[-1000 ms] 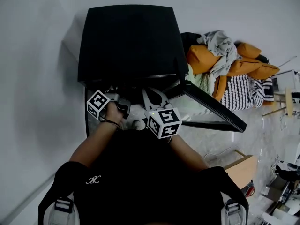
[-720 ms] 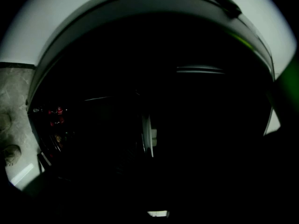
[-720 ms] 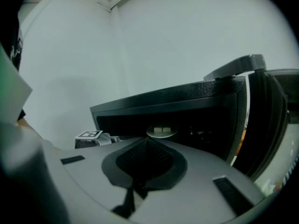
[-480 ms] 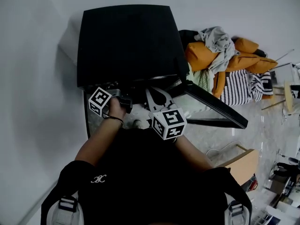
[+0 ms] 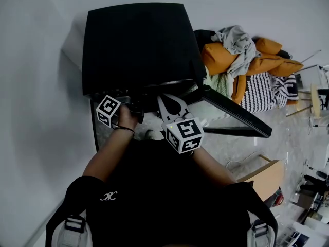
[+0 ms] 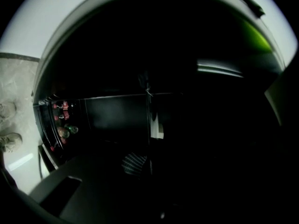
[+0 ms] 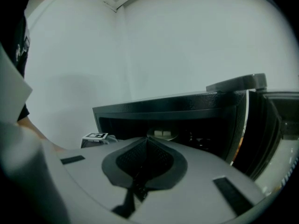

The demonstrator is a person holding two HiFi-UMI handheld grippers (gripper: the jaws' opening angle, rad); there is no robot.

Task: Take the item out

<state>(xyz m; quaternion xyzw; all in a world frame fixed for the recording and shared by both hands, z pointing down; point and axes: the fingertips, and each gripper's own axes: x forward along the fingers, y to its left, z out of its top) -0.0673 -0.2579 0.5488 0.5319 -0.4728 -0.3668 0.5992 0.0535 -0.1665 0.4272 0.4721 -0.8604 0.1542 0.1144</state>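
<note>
The jaws of the left gripper (image 6: 149, 146) have just closed inside the dark box (image 5: 139, 45). That view is too dim to tell whether anything is pinched between them, though a pale item (image 6: 157, 127) shows just past their tips. The right gripper (image 7: 146, 153) waits outside the opening, jaws together and empty, aimed at what looks like the same item. The door (image 5: 234, 118) stands open to the right. The grasp seems to be in hand; next calls for a straight pull back out, clear of the frame
</note>
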